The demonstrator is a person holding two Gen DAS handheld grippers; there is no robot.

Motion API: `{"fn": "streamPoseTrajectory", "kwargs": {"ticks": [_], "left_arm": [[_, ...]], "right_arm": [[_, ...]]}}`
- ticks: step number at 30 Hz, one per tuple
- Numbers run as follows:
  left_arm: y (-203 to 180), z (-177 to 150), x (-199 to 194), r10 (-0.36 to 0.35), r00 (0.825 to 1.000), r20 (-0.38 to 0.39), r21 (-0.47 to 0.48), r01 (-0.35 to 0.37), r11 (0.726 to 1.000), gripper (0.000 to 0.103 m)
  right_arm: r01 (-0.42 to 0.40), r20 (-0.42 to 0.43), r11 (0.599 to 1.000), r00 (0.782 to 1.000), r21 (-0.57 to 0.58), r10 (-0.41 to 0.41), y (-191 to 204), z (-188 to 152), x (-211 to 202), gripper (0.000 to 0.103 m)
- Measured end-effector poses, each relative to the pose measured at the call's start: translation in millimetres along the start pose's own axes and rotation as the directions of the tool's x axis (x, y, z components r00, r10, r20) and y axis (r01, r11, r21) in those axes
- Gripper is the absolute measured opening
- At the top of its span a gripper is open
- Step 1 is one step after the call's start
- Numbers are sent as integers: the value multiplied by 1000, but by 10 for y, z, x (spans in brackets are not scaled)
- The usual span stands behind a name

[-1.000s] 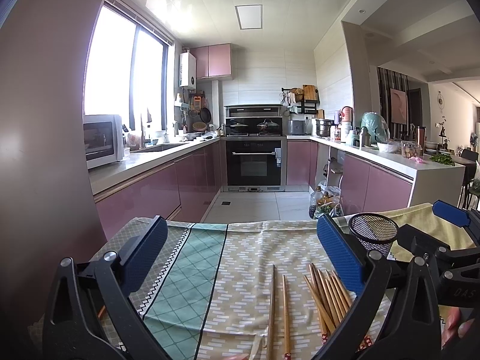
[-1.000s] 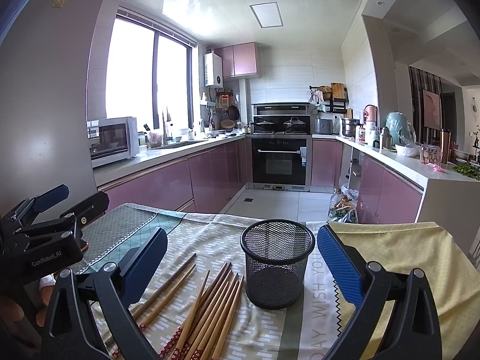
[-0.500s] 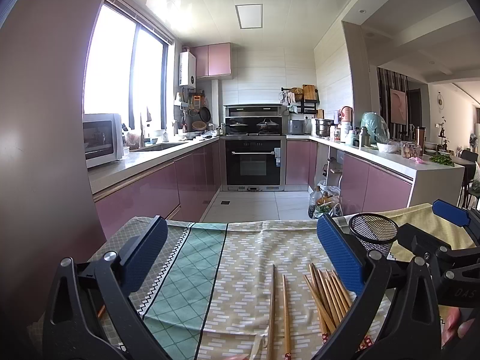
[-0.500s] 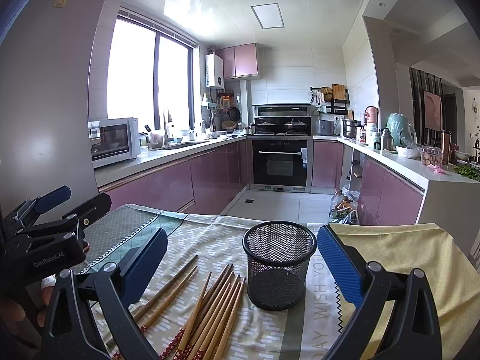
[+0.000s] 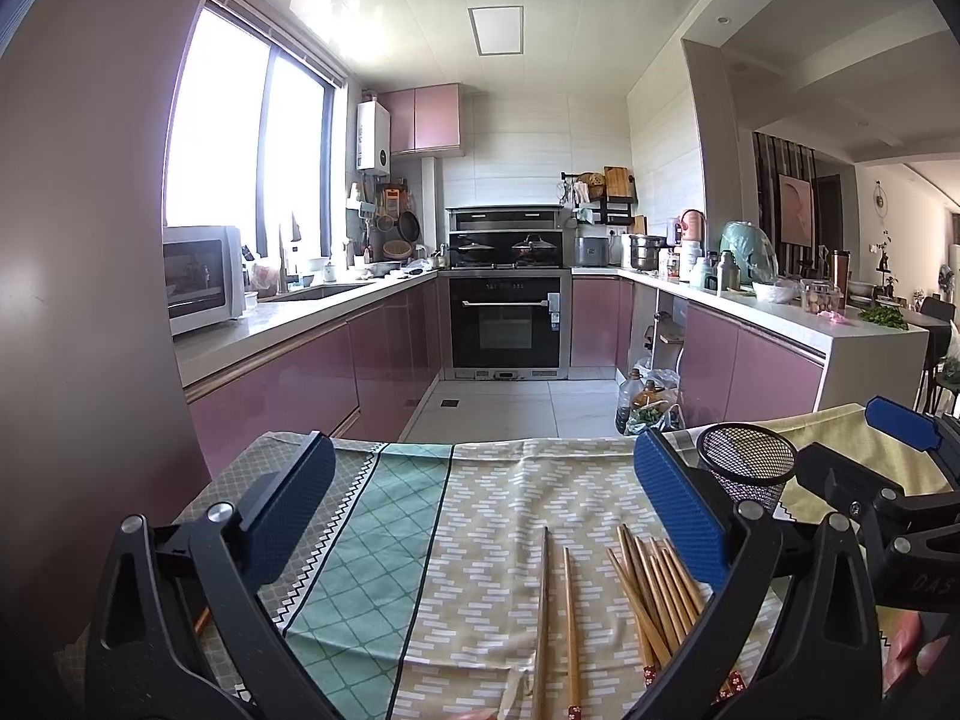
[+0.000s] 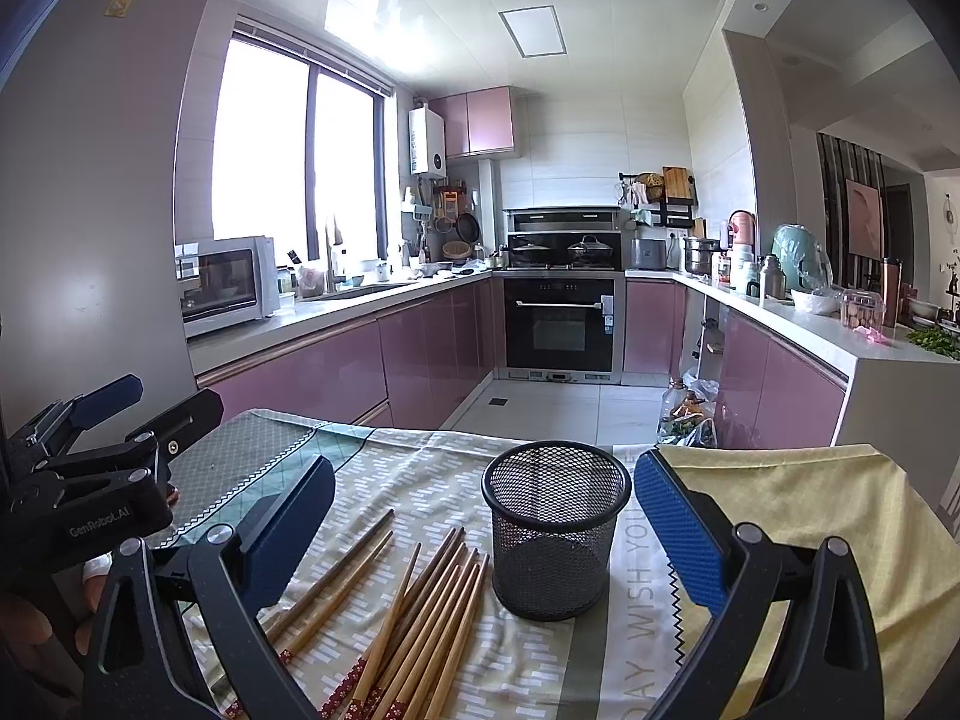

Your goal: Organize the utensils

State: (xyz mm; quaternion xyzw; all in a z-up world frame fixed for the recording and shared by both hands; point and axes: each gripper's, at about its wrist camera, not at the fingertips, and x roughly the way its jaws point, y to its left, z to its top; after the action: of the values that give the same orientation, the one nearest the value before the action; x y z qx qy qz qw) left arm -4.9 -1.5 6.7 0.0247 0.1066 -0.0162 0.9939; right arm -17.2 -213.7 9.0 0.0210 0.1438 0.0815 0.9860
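Left gripper (image 5: 477, 501): jaws spread wide, empty, hovering above the cloth.
Right gripper (image 6: 483, 516): jaws released, empty, framing the cup.
Chopsticks (image 6: 420, 618): loose on the tabletop (image 6: 420, 480), fanned just left of the cup, probably for easy pickup.
Mesh cup (image 6: 555, 528): upright, seemingly empty, ready to receive them.
Progress: sorting not yet begun.
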Motion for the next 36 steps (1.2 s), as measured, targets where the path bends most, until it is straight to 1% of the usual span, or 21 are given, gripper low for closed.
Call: {"fn": "streamPoseTrajectory", "kwargs": {"ticks": [20, 25, 27, 30, 32, 34, 35, 36], "left_arm": [[-3, -19, 41, -11, 1000, -14, 4, 11, 1000, 99], [18, -26, 64, -14, 1000, -26, 6, 15, 1000, 99], [44, -45, 102, -27, 999, -46, 3, 28, 1000, 99], [88, -81, 208, -41, 994, -100, 4, 42, 999, 99], [118, -136, 296, -53, 988, -146, 12, 55, 998, 99], [138, -204, 395, -65, 978, -198, 26, 71, 997, 98], [149, -239, 442, -71, 973, -222, 33, 80, 996, 97], [146, -273, 488, -84, 965, -247, 37, 96, 995, 96]], "right_arm": [[-3, -10, 1000, 1000, 8, 3, -73, -13, 1, 97], [-8, -31, 1000, 999, 5, 8, -89, -44, 46, 97], [-14, -47, 1000, 999, 7, 14, -105, -69, 64, 97], [-38, -99, 999, 994, 10, 39, -134, -130, 117, 97], [-38, -154, 999, 987, 9, 39, -155, -199, 180, 96], [-45, -217, 999, 975, 5, 45, -163, -286, 256, 94], [-52, -258, 999, 965, 4, 51, -169, -335, 308, 89], [-59, -294, 998, 954, 4, 57, -168, -378, 359, 82]]}}
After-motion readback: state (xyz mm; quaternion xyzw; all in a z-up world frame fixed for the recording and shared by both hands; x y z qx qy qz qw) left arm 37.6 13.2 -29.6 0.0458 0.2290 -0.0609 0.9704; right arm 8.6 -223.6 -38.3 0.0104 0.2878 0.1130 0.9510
